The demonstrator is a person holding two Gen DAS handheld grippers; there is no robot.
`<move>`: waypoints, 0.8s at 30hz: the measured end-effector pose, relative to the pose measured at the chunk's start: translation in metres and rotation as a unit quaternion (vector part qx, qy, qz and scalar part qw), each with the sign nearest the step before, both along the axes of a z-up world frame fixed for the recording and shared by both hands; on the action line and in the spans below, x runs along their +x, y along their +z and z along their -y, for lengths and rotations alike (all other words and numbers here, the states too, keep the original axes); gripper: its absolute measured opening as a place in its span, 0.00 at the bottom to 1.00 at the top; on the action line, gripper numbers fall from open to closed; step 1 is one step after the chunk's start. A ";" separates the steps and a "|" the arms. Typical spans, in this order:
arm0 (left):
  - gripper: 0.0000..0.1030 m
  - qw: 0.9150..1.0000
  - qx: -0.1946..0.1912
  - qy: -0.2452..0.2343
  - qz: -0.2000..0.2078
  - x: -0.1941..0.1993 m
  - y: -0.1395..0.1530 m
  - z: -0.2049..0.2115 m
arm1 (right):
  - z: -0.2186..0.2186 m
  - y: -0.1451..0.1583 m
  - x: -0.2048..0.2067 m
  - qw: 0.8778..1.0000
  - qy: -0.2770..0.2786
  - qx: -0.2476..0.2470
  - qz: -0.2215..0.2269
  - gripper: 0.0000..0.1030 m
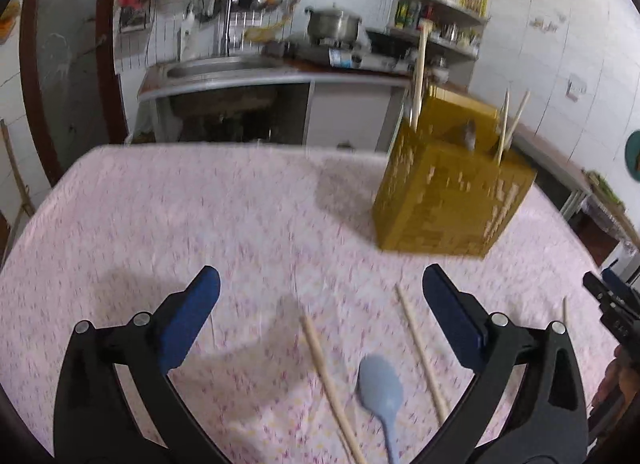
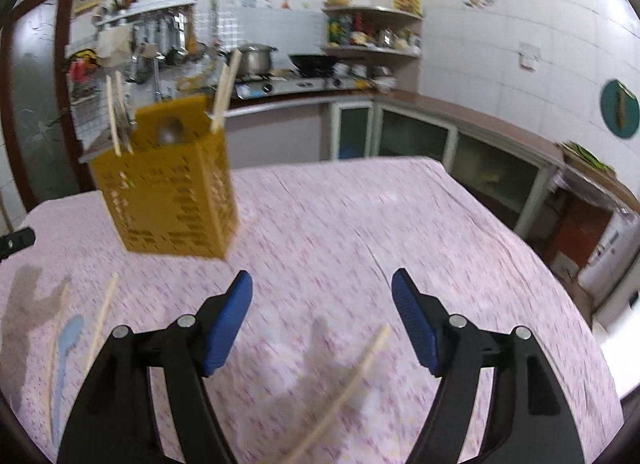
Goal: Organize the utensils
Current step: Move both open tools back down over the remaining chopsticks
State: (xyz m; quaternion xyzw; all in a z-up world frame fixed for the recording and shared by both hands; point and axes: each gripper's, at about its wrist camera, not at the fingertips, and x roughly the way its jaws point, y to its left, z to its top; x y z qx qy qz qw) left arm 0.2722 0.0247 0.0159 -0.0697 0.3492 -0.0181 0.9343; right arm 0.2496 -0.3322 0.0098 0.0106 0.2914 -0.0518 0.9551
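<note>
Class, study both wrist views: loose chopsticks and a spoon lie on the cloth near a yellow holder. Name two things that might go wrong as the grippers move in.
1. The blue spoon lies between two chopsticks; the open left gripper may catch a neighbour along with its target.
2. Thin chopsticks lie flat on the soft tablecloth, so the right gripper could slip off the chopstick below it or pinch the fabric.

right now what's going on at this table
A person is sorting utensils with a gripper in each hand. Both the left gripper and right gripper are open and empty above the pink tablecloth. The yellow holder already has several chopsticks standing in it. A blue spoon and loose chopsticks lie below the left gripper, one chopstick below the right.
</note>
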 end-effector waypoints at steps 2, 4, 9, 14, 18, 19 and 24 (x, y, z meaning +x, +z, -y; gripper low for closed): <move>0.95 1.000 0.001 -0.003 -0.013 -0.001 -0.011 0.003 | 0.003 -0.009 -0.002 1.000 -0.013 -0.001 -0.011 0.69; 0.95 1.000 0.000 0.002 -0.027 -0.003 -0.026 0.003 | 0.007 -0.020 -0.003 0.999 -0.031 0.000 -0.024 0.69; 0.95 0.997 -0.022 0.004 -0.071 -0.002 -0.052 -0.004 | 0.016 -0.040 0.001 0.997 -0.059 0.006 -0.056 0.69; 0.95 0.995 -0.035 0.017 -0.091 -0.002 -0.060 -0.013 | 0.018 -0.045 0.006 0.995 -0.071 0.009 -0.074 0.69; 0.94 0.995 -0.015 0.012 -0.095 -0.002 -0.063 -0.005 | 0.015 -0.052 0.008 0.993 -0.062 0.005 -0.097 0.69; 0.91 0.995 -0.006 0.009 -0.099 -0.001 -0.065 -0.001 | 0.013 -0.053 0.008 0.993 -0.060 0.000 -0.102 0.69; 0.79 0.994 0.017 -0.008 -0.110 0.001 -0.069 0.014 | 0.009 -0.060 0.012 0.991 -0.056 -0.005 -0.121 0.68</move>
